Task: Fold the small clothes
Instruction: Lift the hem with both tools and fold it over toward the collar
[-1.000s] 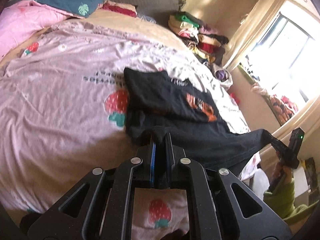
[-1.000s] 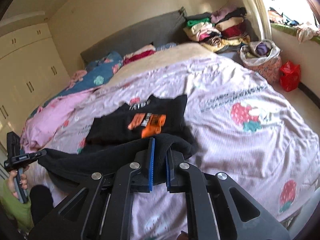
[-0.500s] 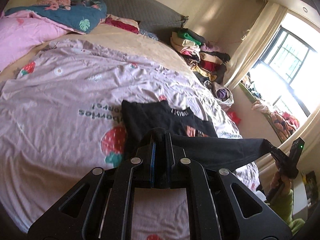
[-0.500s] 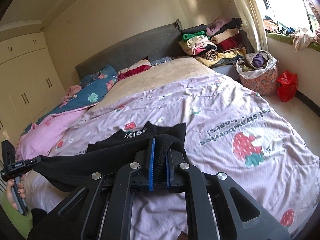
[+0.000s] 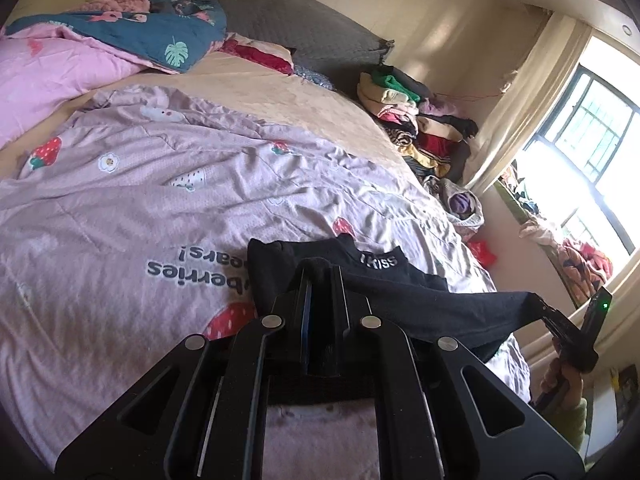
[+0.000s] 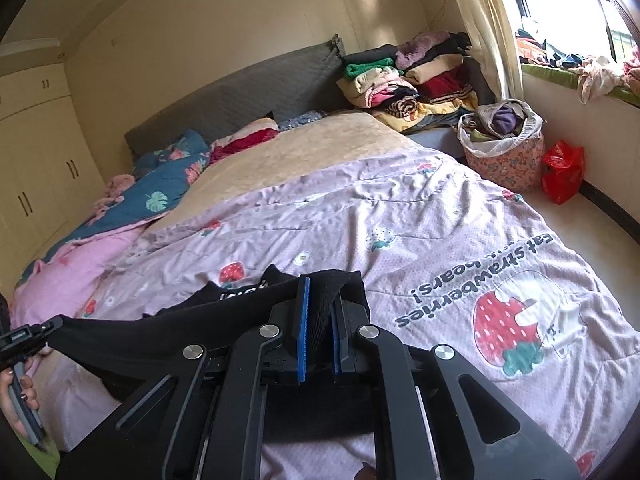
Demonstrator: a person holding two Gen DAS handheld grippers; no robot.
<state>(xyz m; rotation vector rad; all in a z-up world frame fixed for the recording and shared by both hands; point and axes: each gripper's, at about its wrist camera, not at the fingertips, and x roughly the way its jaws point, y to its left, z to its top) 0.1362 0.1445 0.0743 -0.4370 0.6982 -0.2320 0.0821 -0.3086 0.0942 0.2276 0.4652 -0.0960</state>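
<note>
A small black garment (image 5: 420,300) with white lettering at its collar lies on the pink strawberry bedspread (image 5: 140,208), its near edge lifted and stretched between both grippers. My left gripper (image 5: 320,276) is shut on one corner of that edge. In the same view the right gripper (image 5: 538,308) pinches the other corner at the far right. In the right wrist view my right gripper (image 6: 318,292) is shut on black cloth, the garment (image 6: 172,332) runs left to the left gripper (image 6: 50,326), and a hand (image 6: 20,392) holds its handle.
A heap of folded clothes (image 6: 408,76) sits at the head of the bed by the curtain. A patterned laundry bag (image 6: 504,144) and a red plastic bag (image 6: 562,172) stand on the floor by the window wall. Pink and blue bedding (image 5: 100,40) lies at the far left.
Both grippers have carried the garment's near edge forward over the rest of it toward the collar. The orange print is now covered; only the collar lettering shows.
</note>
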